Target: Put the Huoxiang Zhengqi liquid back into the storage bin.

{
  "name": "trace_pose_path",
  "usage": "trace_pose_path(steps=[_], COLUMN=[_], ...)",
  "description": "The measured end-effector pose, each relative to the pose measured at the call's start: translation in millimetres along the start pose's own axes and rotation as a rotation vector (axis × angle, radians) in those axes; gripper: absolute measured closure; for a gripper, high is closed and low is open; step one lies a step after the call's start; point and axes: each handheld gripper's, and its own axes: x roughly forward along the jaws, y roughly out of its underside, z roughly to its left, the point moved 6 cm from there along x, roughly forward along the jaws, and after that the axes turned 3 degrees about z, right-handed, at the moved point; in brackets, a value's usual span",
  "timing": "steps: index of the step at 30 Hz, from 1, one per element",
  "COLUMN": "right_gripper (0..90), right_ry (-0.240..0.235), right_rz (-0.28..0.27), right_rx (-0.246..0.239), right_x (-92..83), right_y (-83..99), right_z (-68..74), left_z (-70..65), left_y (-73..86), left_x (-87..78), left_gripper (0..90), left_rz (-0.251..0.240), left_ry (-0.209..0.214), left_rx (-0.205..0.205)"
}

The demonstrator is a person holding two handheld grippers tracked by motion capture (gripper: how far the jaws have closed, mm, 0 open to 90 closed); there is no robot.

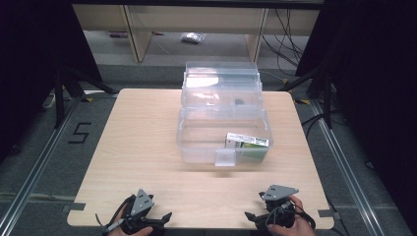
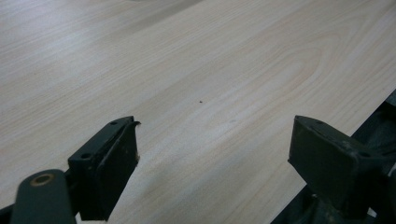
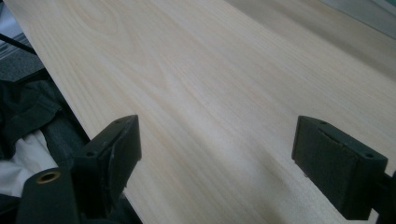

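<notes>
High view: you are holding the left claw (image 1: 164,217) at the near left edge of the tabletop (image 1: 142,147) and the right claw (image 1: 252,216) at the near right edge, both well apart from the clear plastic box (image 1: 196,140). That box is sitting at the middle of the tabletop toward the far side, its lid (image 1: 221,81) standing open behind it. A white and green carton (image 1: 247,141) is lying inside the box, in its near right corner. A small clear latch tab (image 1: 225,158) is hanging at the box's near wall.

Left gripper view: your left claw (image 2: 212,140) is standing released, jaws spread wide, with bare pale wood between them and nothing gripped.

Right gripper view: your right claw (image 3: 217,140) is likewise standing released, jaws wide apart over bare wood, grasping nothing. The tabletop's edge is running along the left of this view.
</notes>
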Motion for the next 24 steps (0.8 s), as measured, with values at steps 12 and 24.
trace_pose_path(steps=[12, 24], right_gripper=[16.8, 17.0], right_ry=[0.018, 0.020], right_rz=[0.020, 0.017], right_rx=[0.009, 0.012], right_x=[-2.7, -1.9], right_y=[7.4, 7.0], right_z=[0.1, 0.2], left_z=[2.7, 1.7], left_y=[1.2, 1.2], left_x=[-0.7, -0.4], left_gripper=[15.0, 15.0], left_rz=[0.020, 0.017], left_ry=[-0.011, -0.005], left_rx=[0.027, 0.018])
